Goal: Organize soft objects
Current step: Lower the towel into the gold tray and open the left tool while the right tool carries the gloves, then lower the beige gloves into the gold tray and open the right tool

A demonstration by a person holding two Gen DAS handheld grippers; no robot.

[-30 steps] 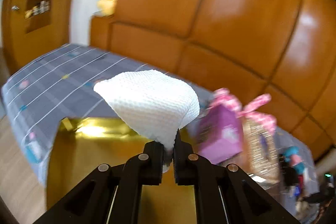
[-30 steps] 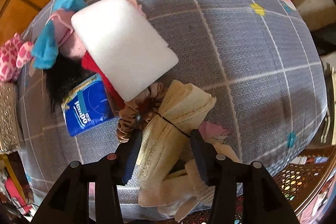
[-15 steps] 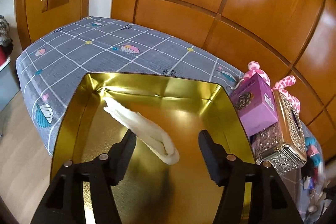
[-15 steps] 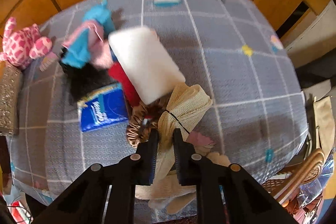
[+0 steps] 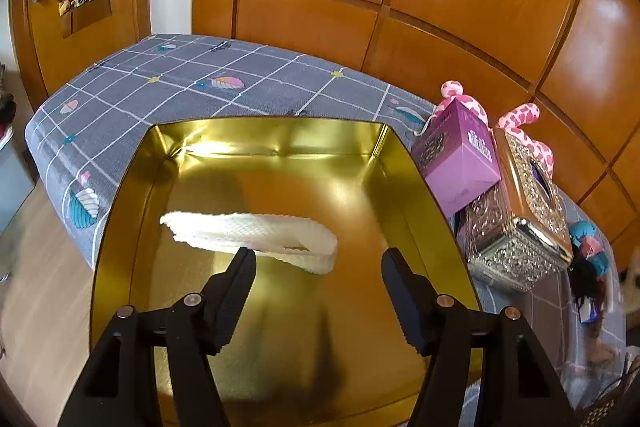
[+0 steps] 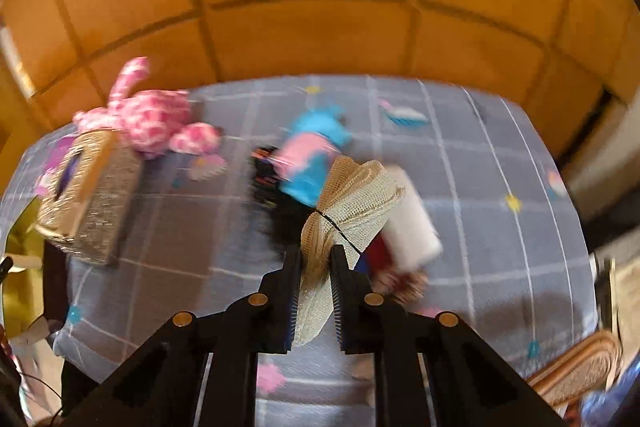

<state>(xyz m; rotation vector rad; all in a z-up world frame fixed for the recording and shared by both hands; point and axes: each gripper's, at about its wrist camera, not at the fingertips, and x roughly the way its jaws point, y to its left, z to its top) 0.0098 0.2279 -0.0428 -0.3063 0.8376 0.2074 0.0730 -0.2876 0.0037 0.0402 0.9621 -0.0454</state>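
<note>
In the left wrist view we see our left tool (image 5: 316,259) above the shiny gold metal tin (image 5: 404,163), which sits on the bed with the grey checked cover (image 5: 248,83). Its jaws are opening, and nothing is pressed between them. The white folded paper towel (image 5: 256,233) is inside the tin, just beyond the tips of the tool, and no pad touches it. To the right of the tin stand a purple cardboard box (image 5: 460,163) and a glittering silver and gold tissue box (image 5: 520,227), with a pink spotted plush toy (image 5: 524,119) behind them.

In the right wrist view our right tool (image 6: 316,251) is closed on a cream mesh fabric bundle (image 6: 352,203), tied in the middle with a thin black band. The bundle stands up from between the jaws, above the bed cover (image 6: 480,195). This picture is blurred. Behind the bundle lie a white soft pack (image 6: 412,227) and a blue and pink soft object (image 6: 316,155), but we cannot tell exactly what they are. The pink plush toy (image 6: 152,119) and the tissue box (image 6: 92,195) are at the left.
</note>
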